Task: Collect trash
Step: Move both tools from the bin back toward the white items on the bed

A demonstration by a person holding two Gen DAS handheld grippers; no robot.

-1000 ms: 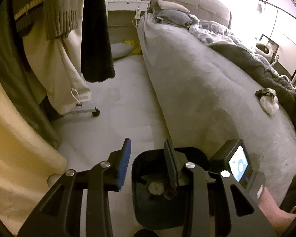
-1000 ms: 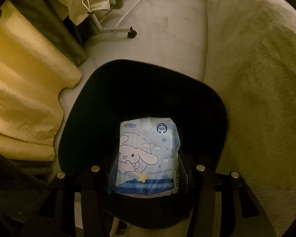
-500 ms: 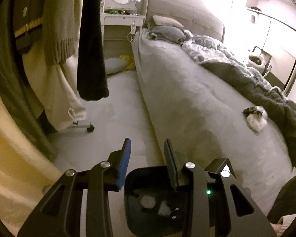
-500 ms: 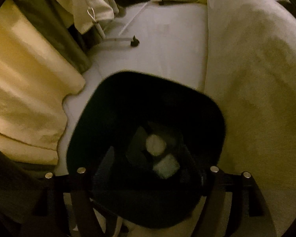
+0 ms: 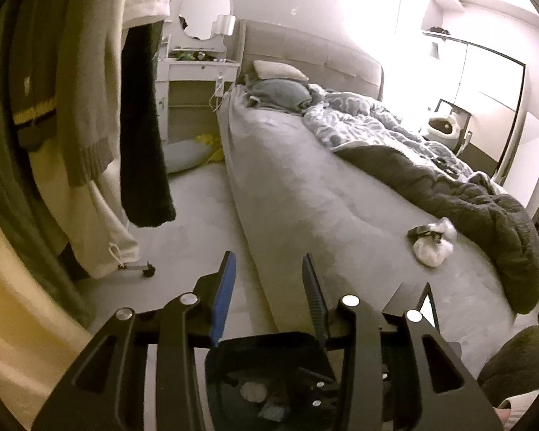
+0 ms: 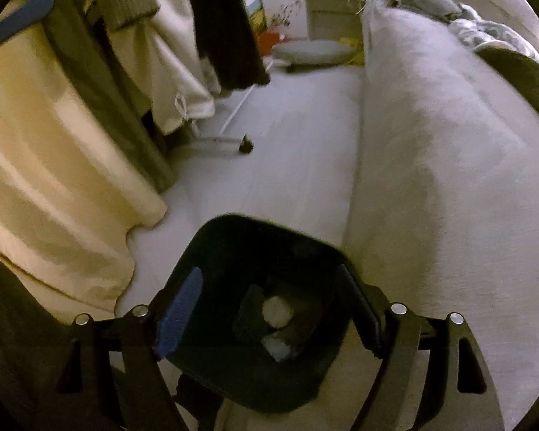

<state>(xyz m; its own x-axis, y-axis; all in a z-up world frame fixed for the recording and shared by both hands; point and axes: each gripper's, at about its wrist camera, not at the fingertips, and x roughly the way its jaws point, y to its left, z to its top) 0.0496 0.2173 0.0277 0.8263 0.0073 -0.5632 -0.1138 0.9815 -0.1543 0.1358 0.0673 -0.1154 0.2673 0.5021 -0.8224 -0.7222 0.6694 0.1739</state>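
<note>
A black bin [image 6: 233,237] stands on the floor between the bed and the hanging clothes. At its bottom lie a white crumpled ball [image 6: 276,310] and a pale packet [image 6: 276,346]. My right gripper [image 6: 269,271] hovers above the bin's mouth, its jaws opening with nothing between them. In the left wrist view the bin [image 5: 262,341] sits low in the frame under my left gripper [image 5: 267,256], whose jaws are opening and empty. A white crumpled tissue with a dark scrap [image 5: 431,248] lies on the bed to the right.
The grey bed [image 5: 323,197] runs along the right, with a dark blanket [image 5: 467,201] piled at its far side. Clothes hang on a wheeled rack [image 5: 90,107] at the left; its caster [image 5: 148,271] rests on the floor. A yellow cloth [image 6: 54,179] bulges beside the bin.
My right gripper let go of the blue-and-white packet, which dropped into the bin, and its jaws spread wide. Both grippers rose and tipped up away from the bin.
</note>
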